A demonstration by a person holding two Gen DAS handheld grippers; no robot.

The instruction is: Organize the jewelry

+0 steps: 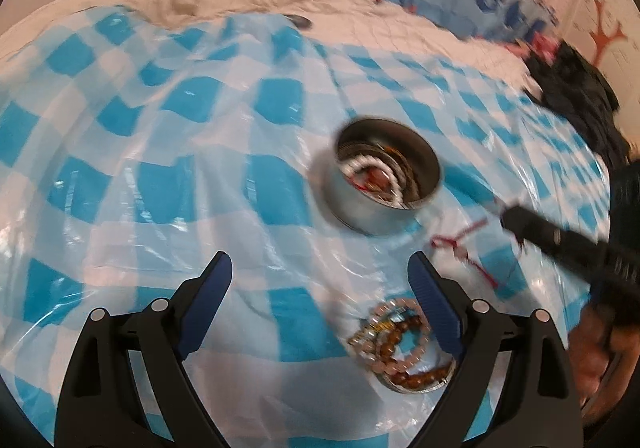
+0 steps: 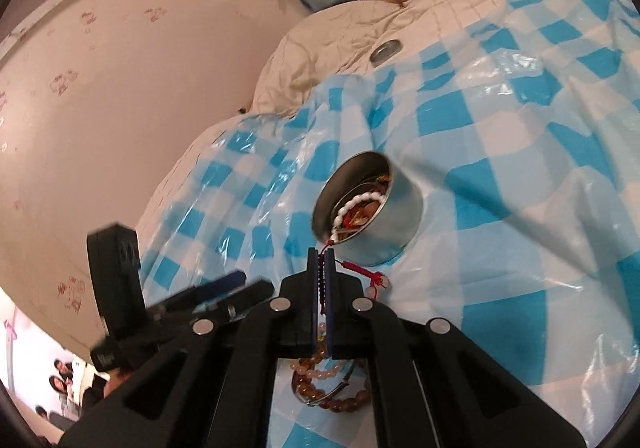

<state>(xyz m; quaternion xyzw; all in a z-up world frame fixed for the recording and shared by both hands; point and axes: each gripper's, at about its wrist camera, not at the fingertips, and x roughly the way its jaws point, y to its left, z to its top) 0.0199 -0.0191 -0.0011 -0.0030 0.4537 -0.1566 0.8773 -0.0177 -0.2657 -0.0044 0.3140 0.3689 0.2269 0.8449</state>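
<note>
Red cord pinched, white beads half out of the tin.

Clamped on the red cord (image 2: 362,269), the right gripper (image 2: 321,260) holds the tail of a white bead string (image 2: 352,208) whose loop lies in the metal tin (image 2: 400,224) on the checked plastic sheet (image 2: 520,168). The left gripper (image 1: 320,280) hangs spread and empty above the pile of bracelets (image 1: 400,344) (brown and pink beads). Next, probably, carry the cord over the rim and release.

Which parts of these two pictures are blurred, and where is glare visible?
Left wrist view: the right tool and the far edge are smeared by motion; the round silver metal tin is slightly soft. Right wrist view: the left tool is blurred; white glare streaks lie on the glossy blue-and-white checkered plastic sheet.
</note>
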